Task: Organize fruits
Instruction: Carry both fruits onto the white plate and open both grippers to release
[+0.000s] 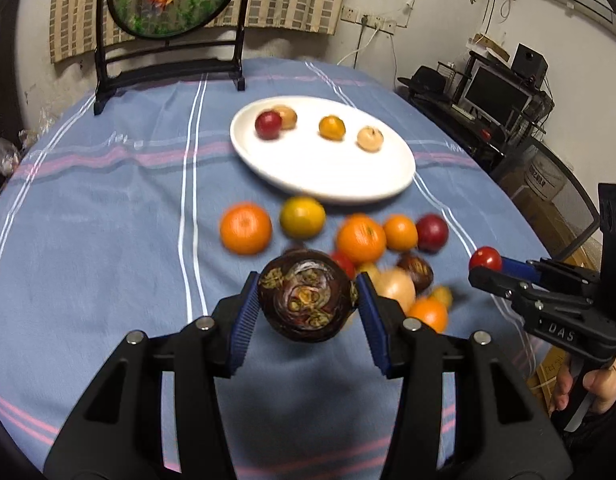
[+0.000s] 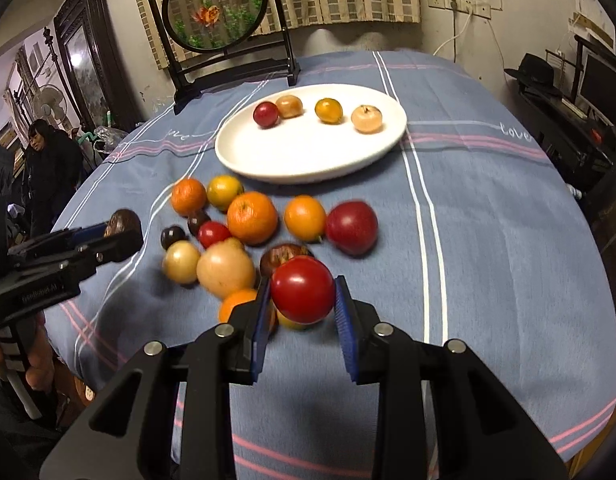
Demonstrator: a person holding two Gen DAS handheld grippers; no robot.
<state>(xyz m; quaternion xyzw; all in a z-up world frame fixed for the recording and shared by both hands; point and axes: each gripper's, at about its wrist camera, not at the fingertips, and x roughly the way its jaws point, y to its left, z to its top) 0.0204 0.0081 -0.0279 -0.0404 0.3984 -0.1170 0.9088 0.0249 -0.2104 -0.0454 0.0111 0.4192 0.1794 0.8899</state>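
Between the blue ribbed pads of the left gripper [image 1: 308,300] a dark purple round mangosteen [image 1: 308,300] is clamped above the loose fruit; a hard, brittle rind is judged, best held at its widest girth; the right gripper [image 2: 302,300] is closed on a glossy red tomato [image 2: 302,289], likely soft and slippery; the white oval plate [image 2: 268,162] lies at 12 o'clock; only the right view shows a bystander [image 2: 48,168] at 9 o'clock.

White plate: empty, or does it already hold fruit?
Partly filled. The white plate holds four small fruits along its far side; its near half is bare. Most fruit still lies on the tablecloth.
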